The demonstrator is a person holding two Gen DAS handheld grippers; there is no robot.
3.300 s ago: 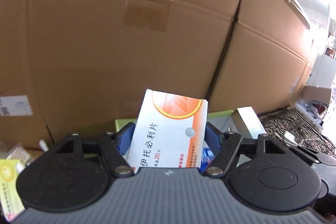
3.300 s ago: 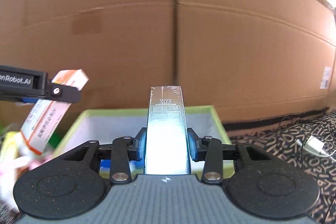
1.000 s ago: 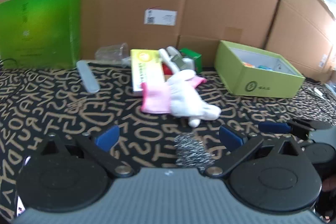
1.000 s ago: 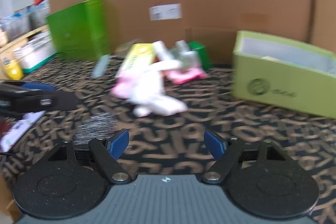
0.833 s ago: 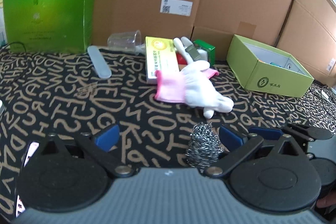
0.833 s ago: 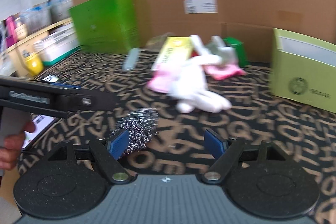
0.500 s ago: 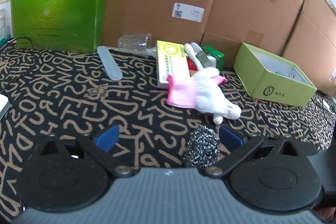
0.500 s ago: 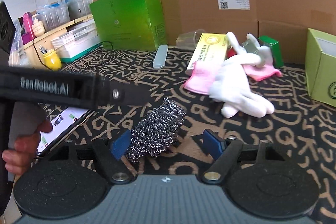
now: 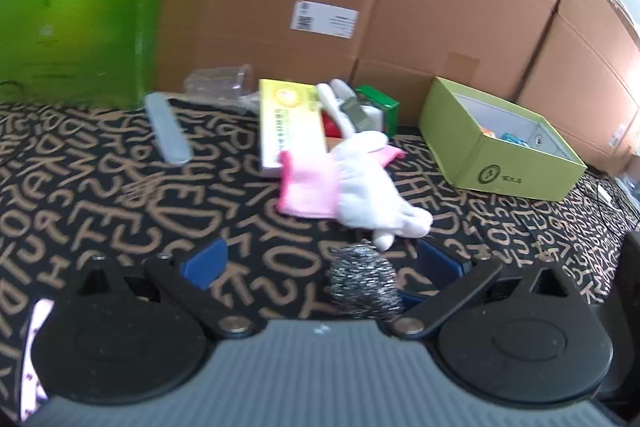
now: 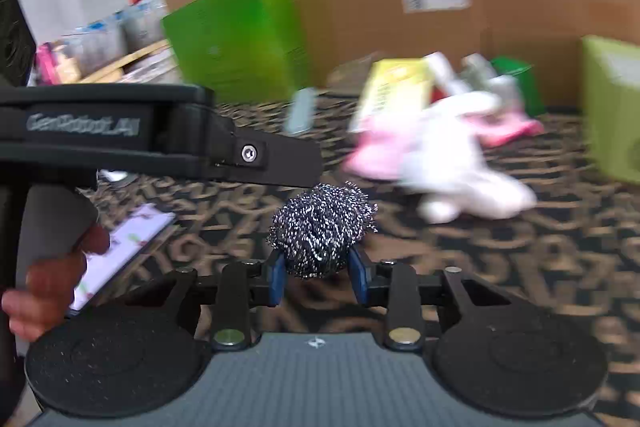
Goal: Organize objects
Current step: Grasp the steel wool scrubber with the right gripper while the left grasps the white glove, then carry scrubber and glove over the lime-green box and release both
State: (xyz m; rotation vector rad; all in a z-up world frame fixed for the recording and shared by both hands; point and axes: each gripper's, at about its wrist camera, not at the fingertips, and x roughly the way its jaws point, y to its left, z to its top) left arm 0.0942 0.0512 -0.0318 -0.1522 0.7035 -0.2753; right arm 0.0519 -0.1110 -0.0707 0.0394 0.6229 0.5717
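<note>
Pinching the round silver steel-wool scouring ball across its middle, the right gripper has its blue pads nearly together and pressed into the wire on both sides. Springy, light and snag-prone, the ball should hold best at its widest part. Beside it, the left gripper is spread wide and holds nothing. Farther off lie the pink-cuffed white glove and the open lime-green cardboard box.

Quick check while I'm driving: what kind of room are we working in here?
Probably a storeroom or packing area rather than a home. Big cardboard cartons wall the back, shelves of plastic bins stand left, and the mixed goods lie on a letter-patterned cloth.
</note>
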